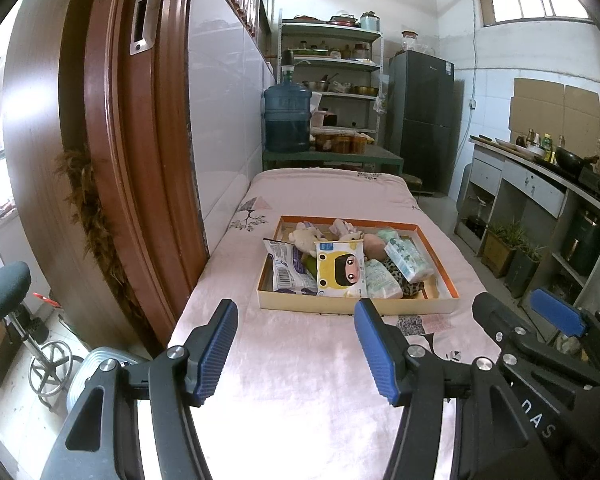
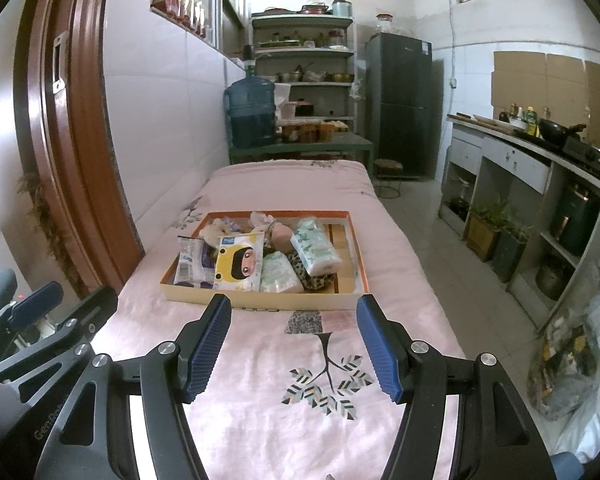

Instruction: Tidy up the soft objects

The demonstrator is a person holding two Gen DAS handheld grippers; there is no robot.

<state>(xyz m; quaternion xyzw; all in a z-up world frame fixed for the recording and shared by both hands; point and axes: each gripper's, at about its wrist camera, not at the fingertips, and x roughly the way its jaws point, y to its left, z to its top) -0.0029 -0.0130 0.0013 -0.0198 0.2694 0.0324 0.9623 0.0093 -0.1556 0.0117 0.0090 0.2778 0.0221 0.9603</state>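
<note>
A shallow orange-rimmed cardboard box (image 1: 364,307) (image 2: 260,301) sits on the pink bedcover and holds soft things: a yellow cartoon tissue pack (image 1: 340,270) (image 2: 240,265), a white and purple packet (image 1: 286,266) (image 2: 192,262), green-patterned tissue packs (image 1: 408,258) (image 2: 316,246), plush toys (image 1: 306,236) (image 2: 280,236) and a leopard-print item (image 1: 404,282). My left gripper (image 1: 296,354) is open and empty, in front of the box. My right gripper (image 2: 294,348) is open and empty, also short of the box; it shows at the right of the left wrist view (image 1: 556,316).
The pink bedcover (image 2: 300,360) runs along a white tiled wall with a brown door frame (image 1: 132,160) at left. A blue water jug (image 1: 286,118), shelves and a dark fridge (image 1: 420,120) stand behind the bed. A kitchen counter (image 2: 532,152) and potted plants line the right.
</note>
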